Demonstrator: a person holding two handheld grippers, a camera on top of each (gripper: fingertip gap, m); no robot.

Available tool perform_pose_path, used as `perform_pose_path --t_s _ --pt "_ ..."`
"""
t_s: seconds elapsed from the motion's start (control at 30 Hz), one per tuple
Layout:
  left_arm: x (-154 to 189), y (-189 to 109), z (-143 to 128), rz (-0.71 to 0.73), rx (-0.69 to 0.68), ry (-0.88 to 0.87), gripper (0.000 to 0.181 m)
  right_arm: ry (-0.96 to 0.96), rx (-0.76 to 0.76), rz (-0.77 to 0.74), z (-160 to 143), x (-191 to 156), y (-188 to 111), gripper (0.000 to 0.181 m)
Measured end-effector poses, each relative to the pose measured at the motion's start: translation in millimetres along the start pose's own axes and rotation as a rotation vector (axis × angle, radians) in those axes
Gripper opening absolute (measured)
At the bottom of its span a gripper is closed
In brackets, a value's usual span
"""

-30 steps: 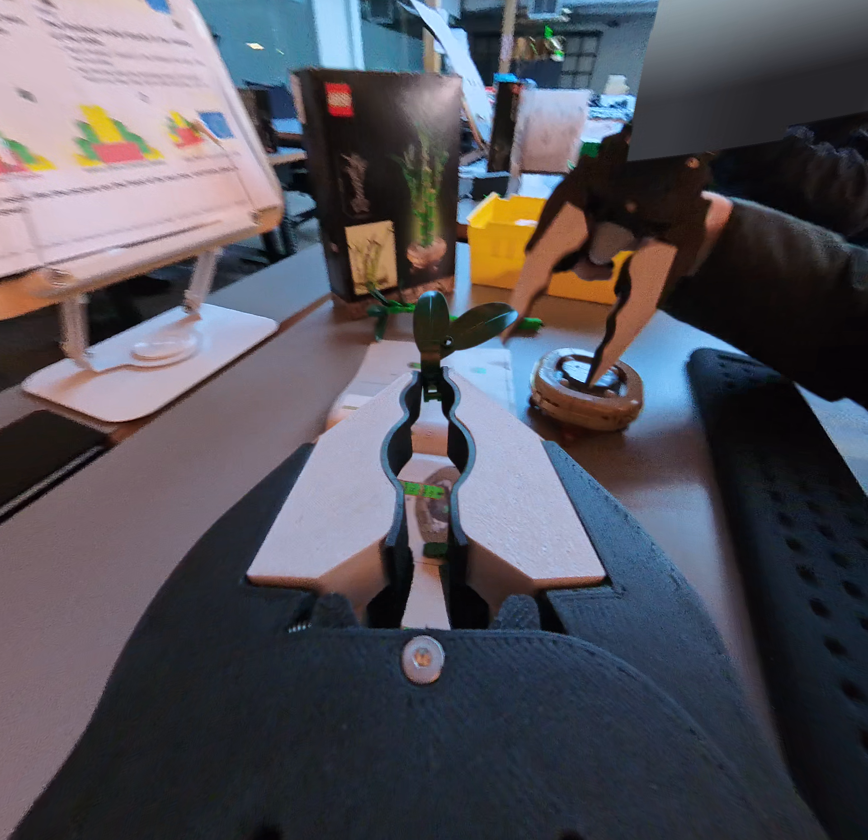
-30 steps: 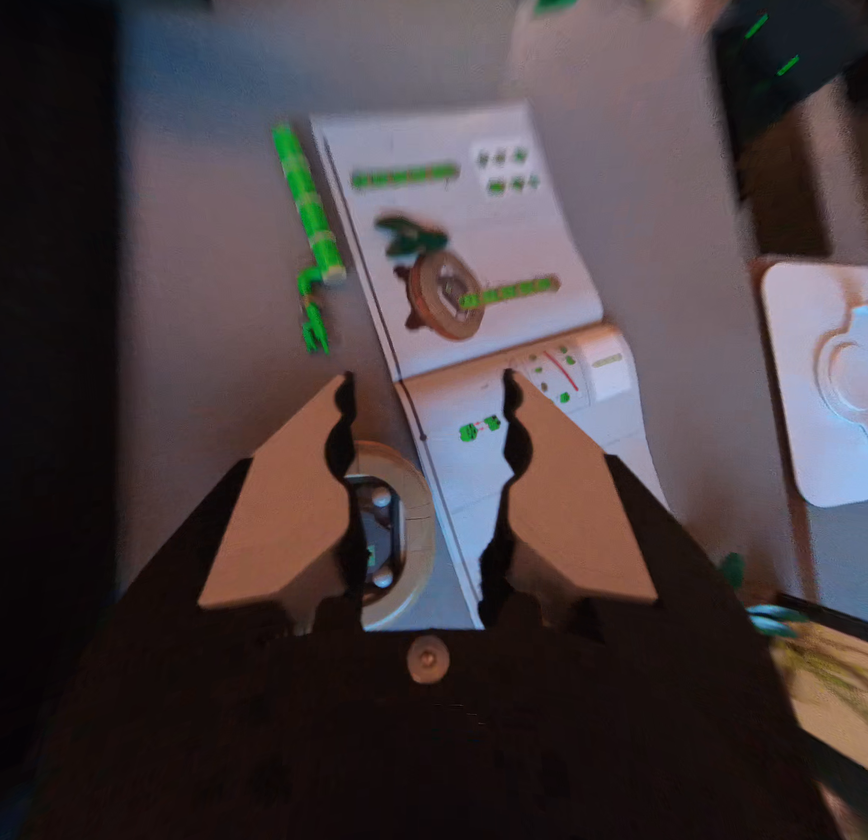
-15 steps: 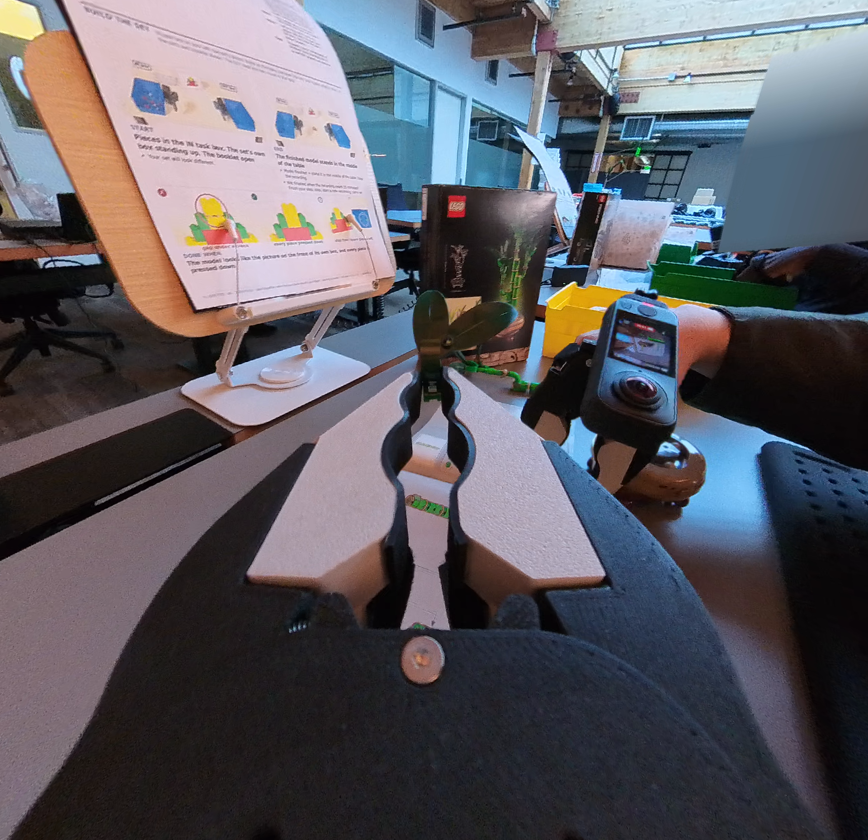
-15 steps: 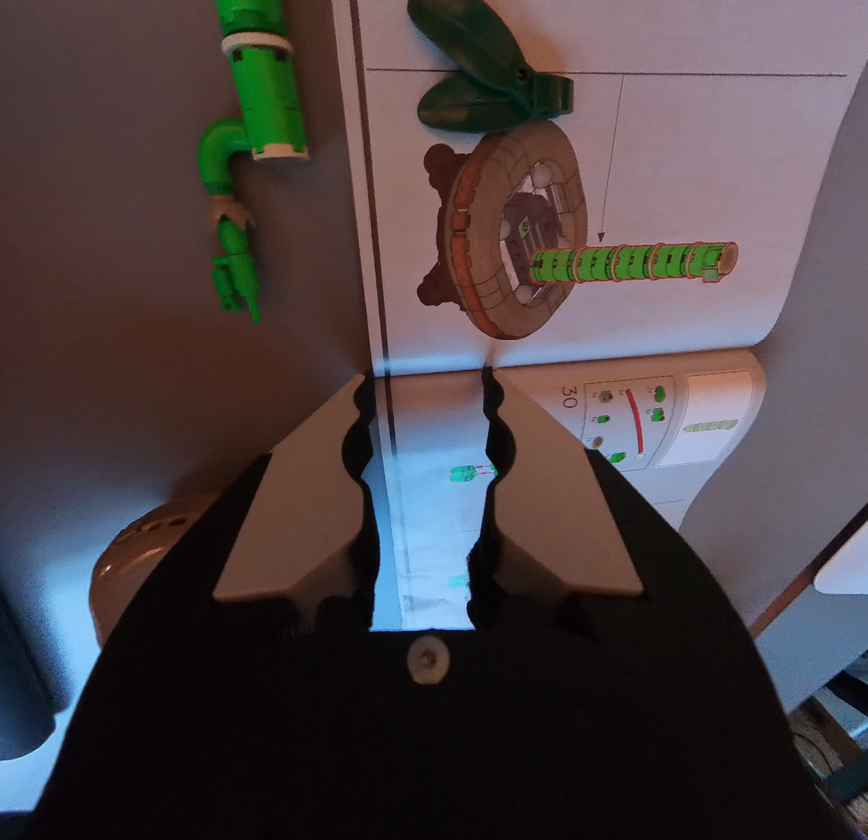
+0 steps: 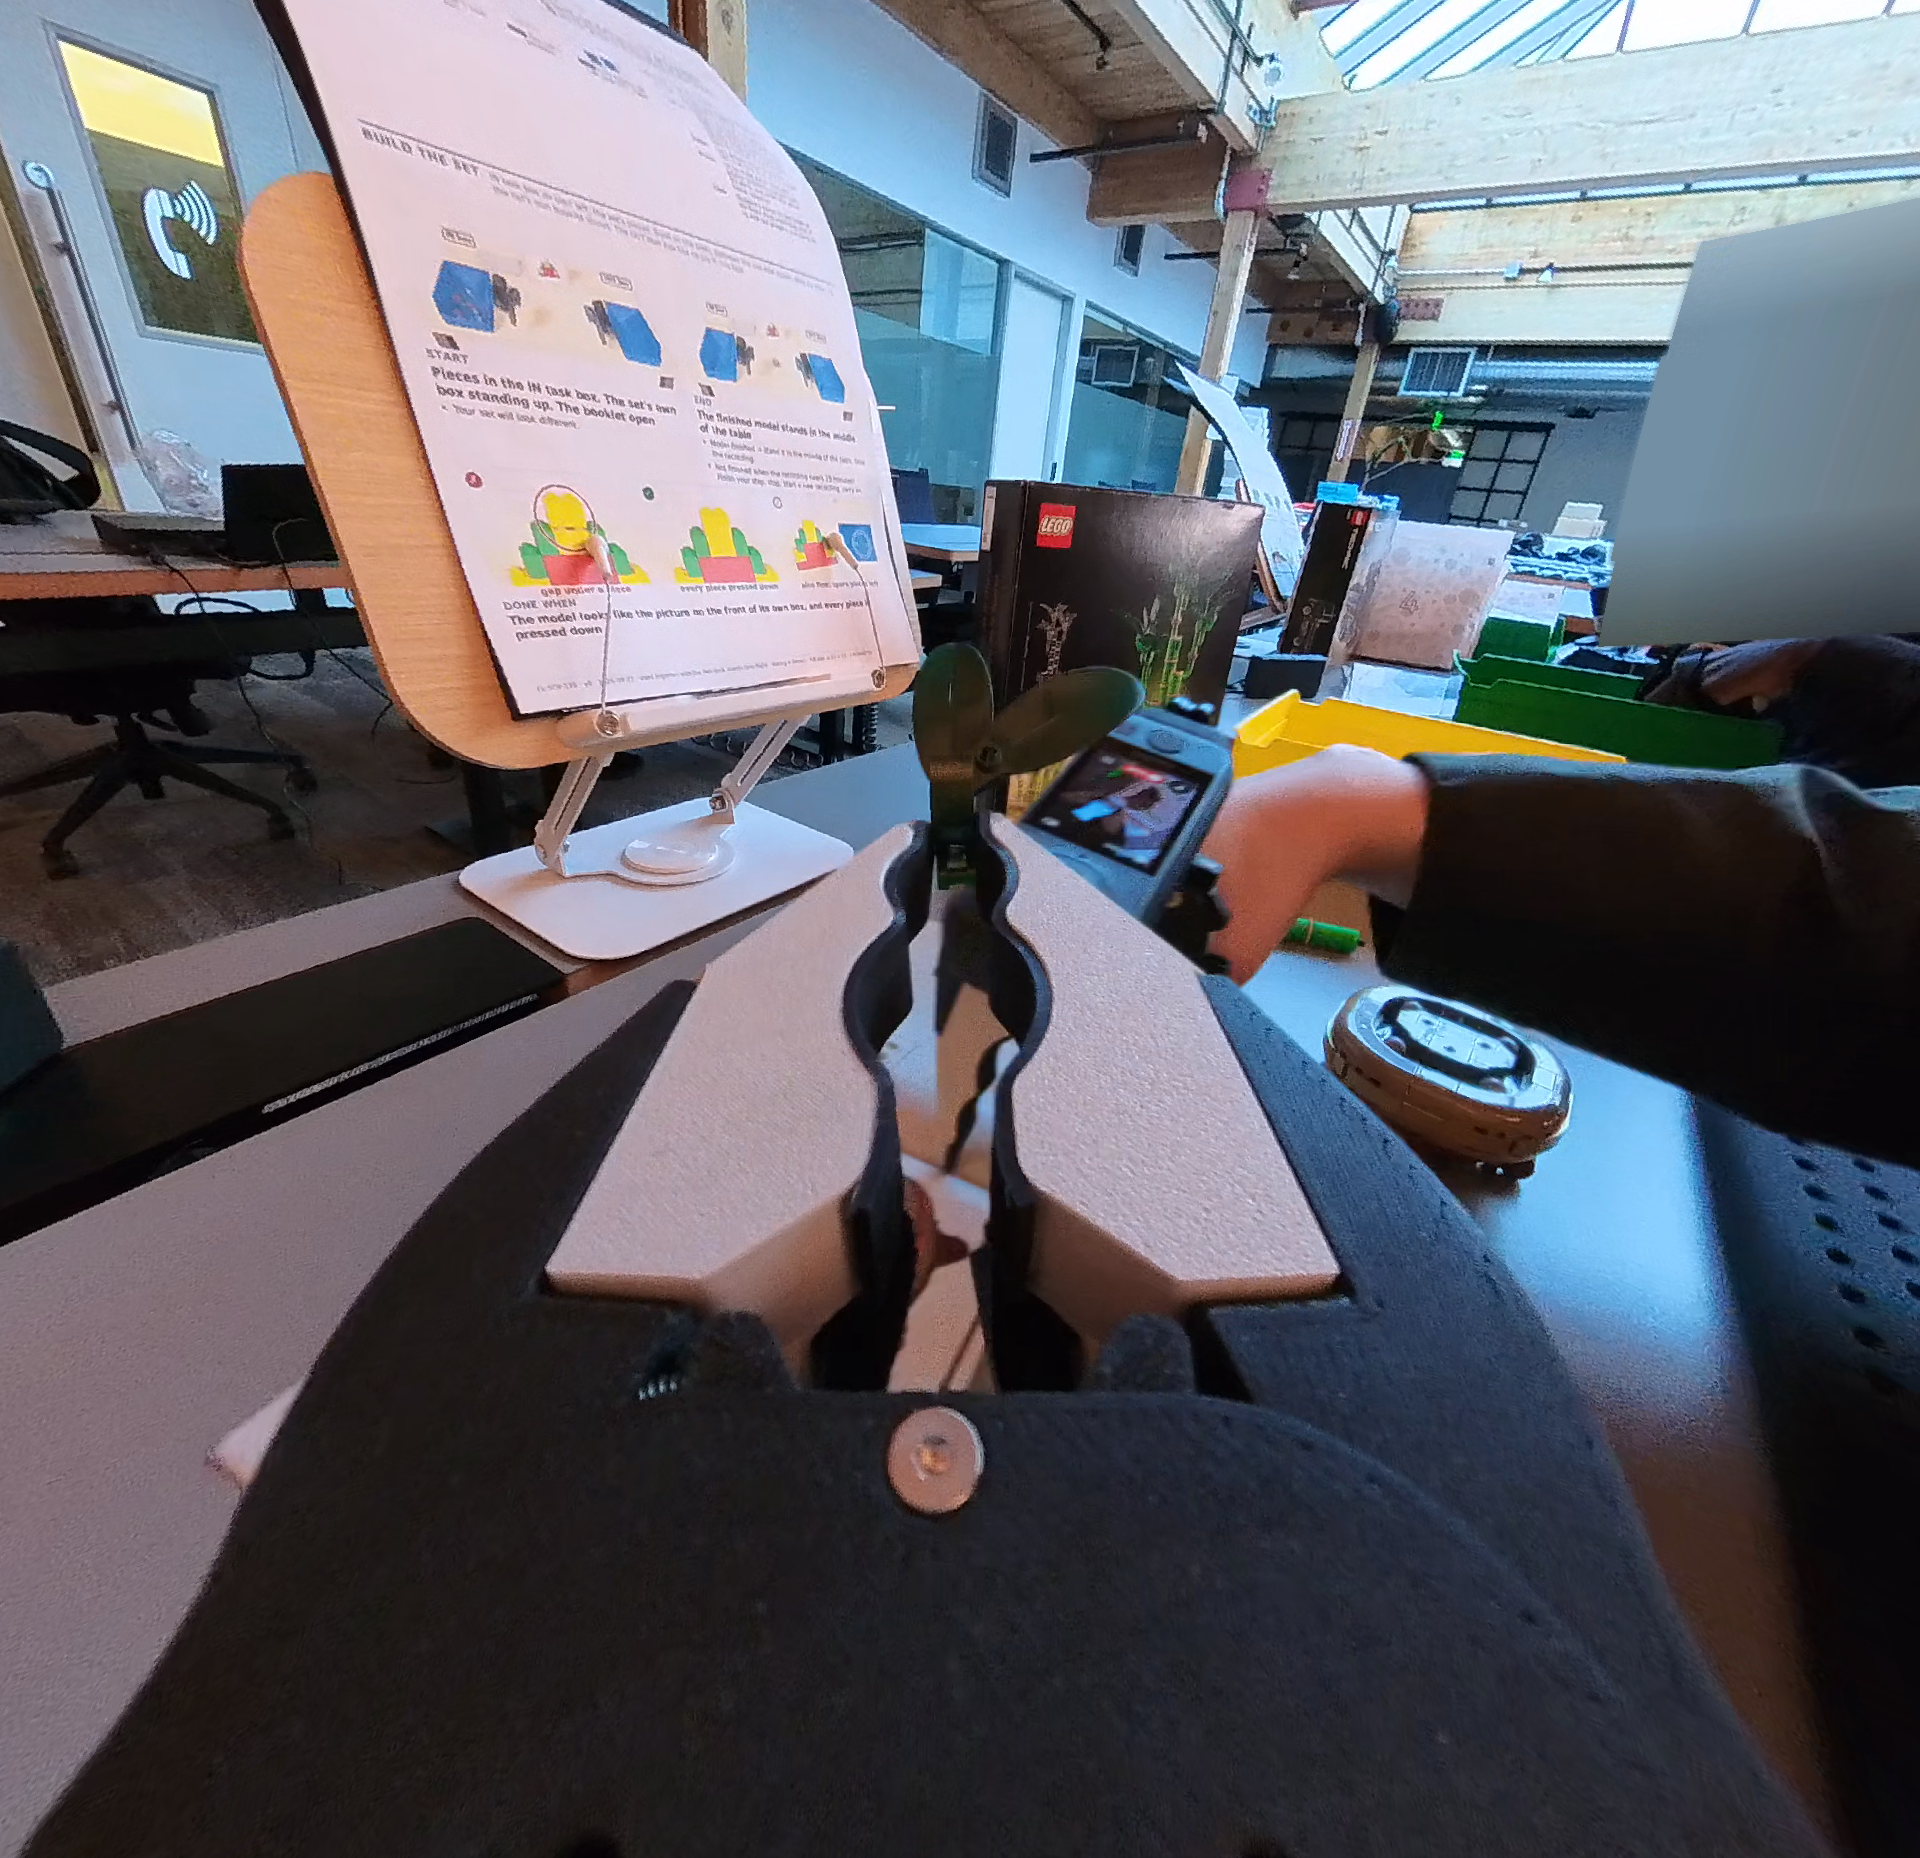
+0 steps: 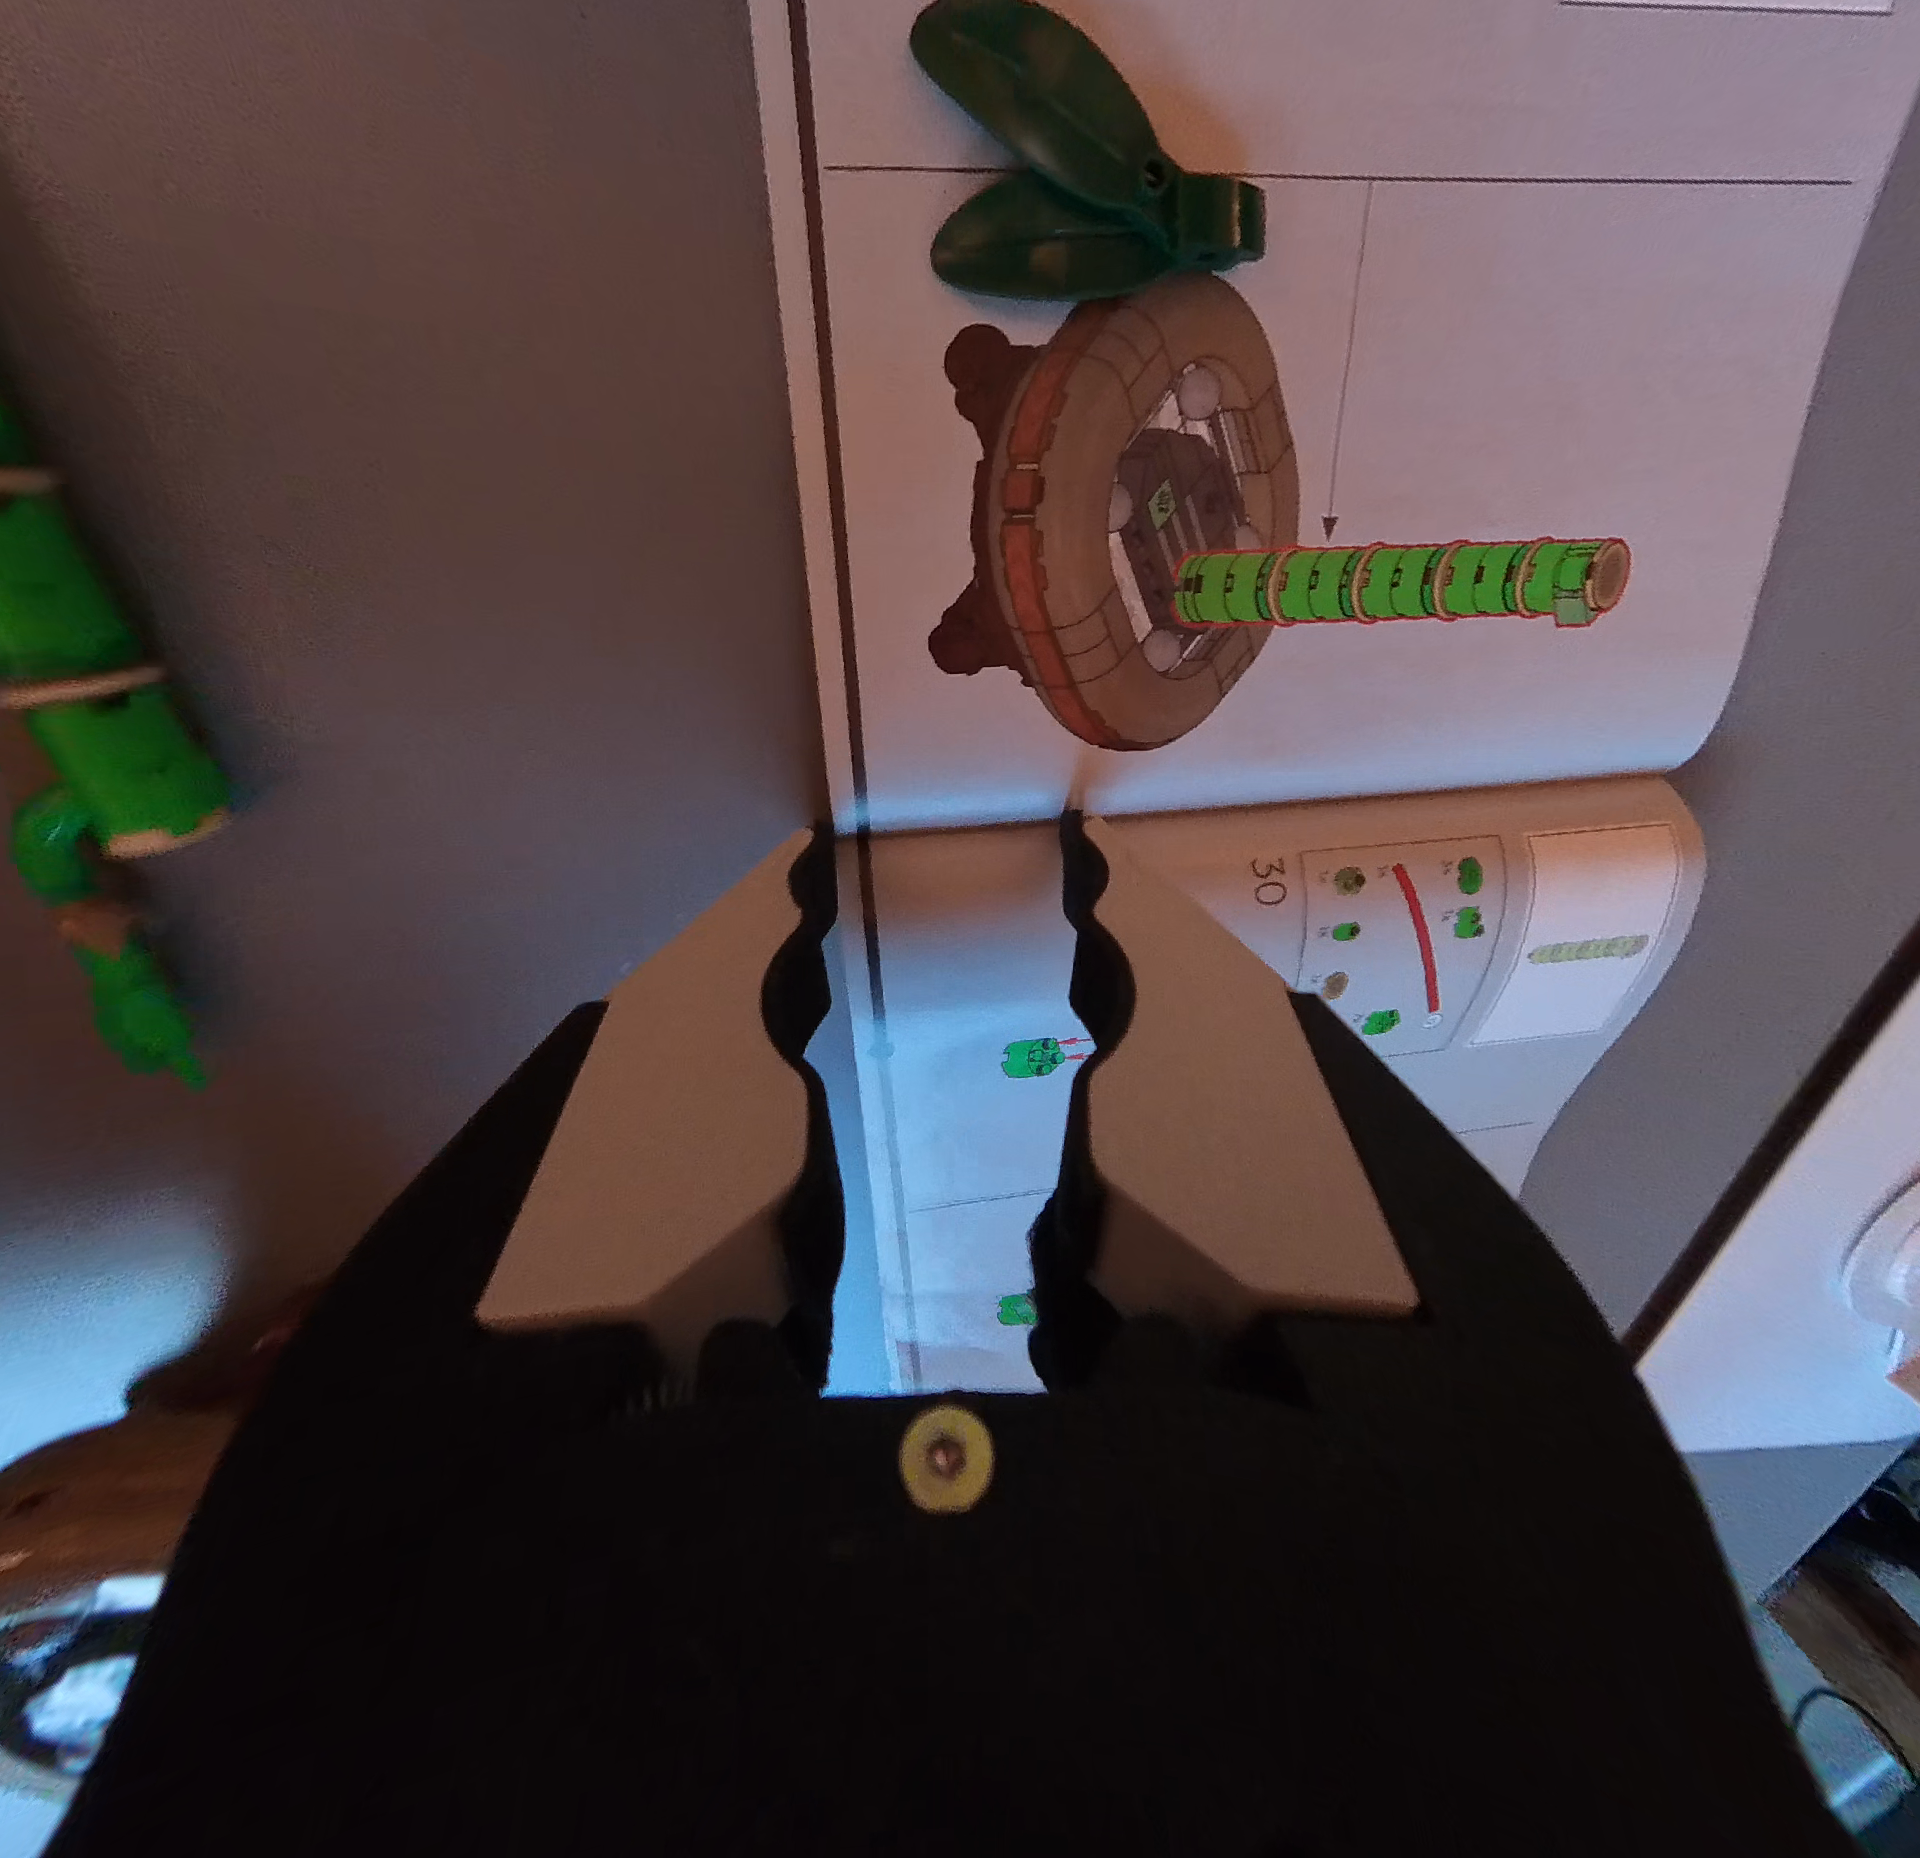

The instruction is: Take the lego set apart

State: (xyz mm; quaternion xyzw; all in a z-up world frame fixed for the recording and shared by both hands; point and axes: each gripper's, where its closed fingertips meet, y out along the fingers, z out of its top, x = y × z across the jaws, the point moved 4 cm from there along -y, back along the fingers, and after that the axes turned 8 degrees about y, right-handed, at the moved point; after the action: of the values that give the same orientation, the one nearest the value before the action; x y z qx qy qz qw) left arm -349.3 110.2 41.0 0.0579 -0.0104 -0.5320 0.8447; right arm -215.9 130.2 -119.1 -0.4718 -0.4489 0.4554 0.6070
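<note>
While our left tool (image 5: 954, 847) pinches a leaf piece (image 5: 1013, 712) above the bench (image 5: 156, 1320), our right tool (image 6: 951, 832) hangs parted and empty over the booklet (image 6: 1455, 354), so next we probably grab the loose leaf (image 6: 1049, 161) or the stalk (image 6: 94, 748).

The left gripper (image 5: 961, 852), clamped on a dark green leaf piece (image 5: 997, 717), has tilted upward from the table toward the room. The right gripper (image 6: 945, 842) has left the round tan base (image 5: 1449, 1070), narrowed its jaws partway, and moved low over the open instruction booklet (image 6: 1455, 302), nearer a second leaf piece (image 6: 1060, 156).
</note>
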Motion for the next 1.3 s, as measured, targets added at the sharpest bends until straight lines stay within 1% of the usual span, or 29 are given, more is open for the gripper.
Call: perform_pose_path --t_s 0.1,0.17,0.23,0.27,0.3,0.33,0.4,0.43,0.47,0.53,0.57,0.6,0.67,0.73,0.77,0.8,0.87,0.9,1.0,1.2,1.27,1.3 --pt "0.2 -0.3 -0.6 -0.007 0.002 -0.014 0.006 0.062 0.034 -0.008 15.4 14.2 3.9 0.043" --pt "0.6 0.6 -2.5 -0.009 -0.003 -0.017 0.005 0.102 0.046 -0.027 18.7 21.1 3.4 0.044" --pt "0.4 1.6 -4.3 -0.009 -0.011 -0.017 0.006 0.142 0.091 -0.041 14.9 20.2 -8.1 0.043" --pt "0.2 1.5 -4.1 -0.008 -0.011 -0.017 0.006 0.155 0.125 -0.075 8.8 19.8 -19.9 0.045" --pt "-0.3 0.9 -3.2 -0.005 -0.008 -0.017 0.005 0.173 0.171 -0.126 -0.3 18.4 -35.8 0.053" --pt "-1.2 -0.2 -1.7 -0.001 -0.002 -0.018 0.006 0.205 0.229 -0.177 -13.1 13.9 -54.8 0.065" --pt "-2.6 -2.6 1.6 0.005 0.014 -0.03 0.006 0.328 0.366 -0.277 -49.3 -2.9 -95.1 0.091" --pt "-3.3 -3.5 3.0 0.006 0.023 -0.036 0.006 0.399 0.443 -0.311 -71.5 -17.0 -112.3 0.097" --pt "-3.8 -3.8 3.7 0.006 0.028 -0.041 0.006 0.47 0.529 -0.338 -94.0 -33.7 -125.7 0.098" --pt "-4.2 -2.6 2.6 0.003 0.028 -0.051 0.006 0.611 0.712 -0.375 -133.5 -69.8 -138.5 0.098" --pt "-4.2 -1.3 0.8 0.002 0.024 -0.055 0.006 0.663 0.778 -0.359 -146.7 -89.2 -136.3 0.102" --pt "-4.0 0.3 -1.4 0.0 0.017 -0.058 0.006 0.723 0.798 -0.334 -157.7 -106.6 -128.7 0.107" --pt "-2.9 3.9 -6.5 -0.004 -0.004 -0.058 0.006 0.796 0.777 -0.298 -171.4 -134.4 -108.3 0.115" --pt "-1.7 6.4 -11.3 -0.002 -0.022 -0.053 0.006 0.827 0.705 -0.357 -184.0 -144.7 -90.6 0.117" --pt "-0.9 7.2 -13.1 -0.003 -0.029 -0.053 0.006 0.837 0.694 -0.377 -187.0 -145.8 -84.4 0.116" --pt "-0.2 7.7 -14.3 -0.005 -0.033 -0.055 0.006 0.85 0.695 -0.357 -186.8 -146.8 -79.0 0.109" --pt "0.7 7.6 -14.8 -0.005 -0.032 -0.057 0.006 0.881 0.73 -0.305 -182.6 -144.3 -75.4 0.097" --pt "0.9 7.5 -14.6 -0.006 -0.031 -0.057 0.006 0.895 0.733 -0.309 -182.7 -140.0 -75.0 0.096" --pt "0.6 7.1 -14.0 -0.006 -0.031 -0.056 0.006 0.918 0.725 -0.317 -184.7 -120.1 -72.9 0.096" --pt "0.4 8.8 -17.1 -0.014 -0.051 -0.059 0.006 0.937 0.715 -0.317 -184.9 -63.9 -66.2 0.096" --pt "0.0 10.0 -20.0 -0.014 -0.066 -0.059 0.006 0.93 0.733 -0.281 -183.2 -54.1 -66.4 0.098" --pt "-0.2 10.7 -21.6 -0.015 -0.075 -0.06 0.006 0.913 0.754 -0.244 -182.6 -52.8 -69.4 0.101"
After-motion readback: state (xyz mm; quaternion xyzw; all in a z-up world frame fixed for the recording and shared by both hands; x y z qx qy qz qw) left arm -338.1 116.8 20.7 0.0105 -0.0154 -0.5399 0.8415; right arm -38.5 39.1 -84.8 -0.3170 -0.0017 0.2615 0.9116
